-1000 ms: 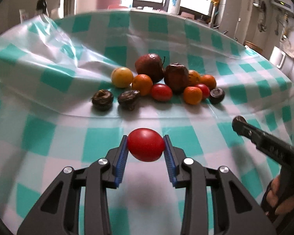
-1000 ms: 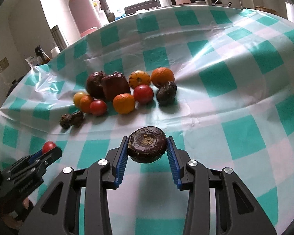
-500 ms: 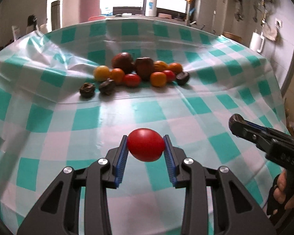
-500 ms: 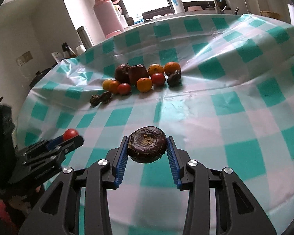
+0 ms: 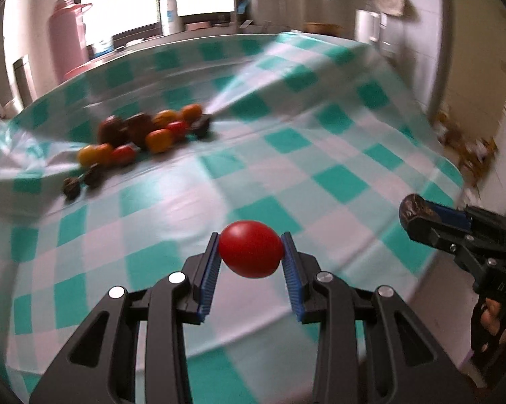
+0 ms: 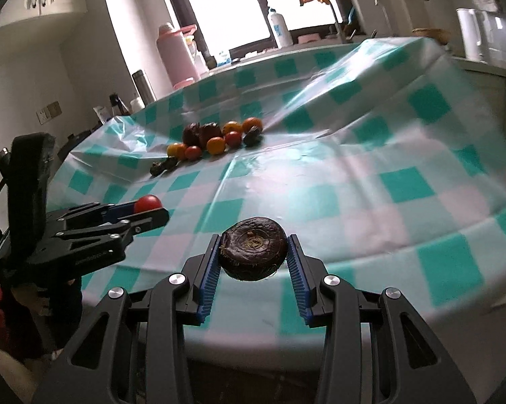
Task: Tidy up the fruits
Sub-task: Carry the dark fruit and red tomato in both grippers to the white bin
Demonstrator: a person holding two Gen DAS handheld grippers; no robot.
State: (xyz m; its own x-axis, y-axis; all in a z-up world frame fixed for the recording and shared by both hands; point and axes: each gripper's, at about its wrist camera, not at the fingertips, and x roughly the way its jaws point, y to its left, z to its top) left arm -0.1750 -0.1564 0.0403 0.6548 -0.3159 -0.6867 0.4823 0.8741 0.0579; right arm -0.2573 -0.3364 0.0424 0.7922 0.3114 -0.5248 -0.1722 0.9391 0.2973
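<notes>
Left wrist view: left gripper (image 5: 251, 252) clenched on a red tomato (image 5: 250, 248), blue pads (image 5: 208, 274) pressing both its sides, held above the near part of the teal-and-white checked tablecloth (image 5: 337, 181). Far off to the upper left, a blurred cluster of fruit (image 5: 141, 136) on the cloth — orange, red, yellow and dark pieces touching one another, two small shrivelled dark ones at its near-left end. At the right edge, right gripper (image 5: 418, 217) with a dark round fruit (image 5: 410, 207) at its tip. Right wrist view: right gripper (image 6: 253, 252) grasping that dark, wrinkled round fruit (image 6: 252, 247) between blue pads (image 6: 210, 277), over the table's near edge. To the left, left gripper (image 6: 145, 210) holding the tomato (image 6: 147, 203). Fruit cluster (image 6: 212, 139) well apart, mid-cloth — pink thermos (image 6: 178, 55) and white bottle (image 6: 280, 27) by the window behind.
</notes>
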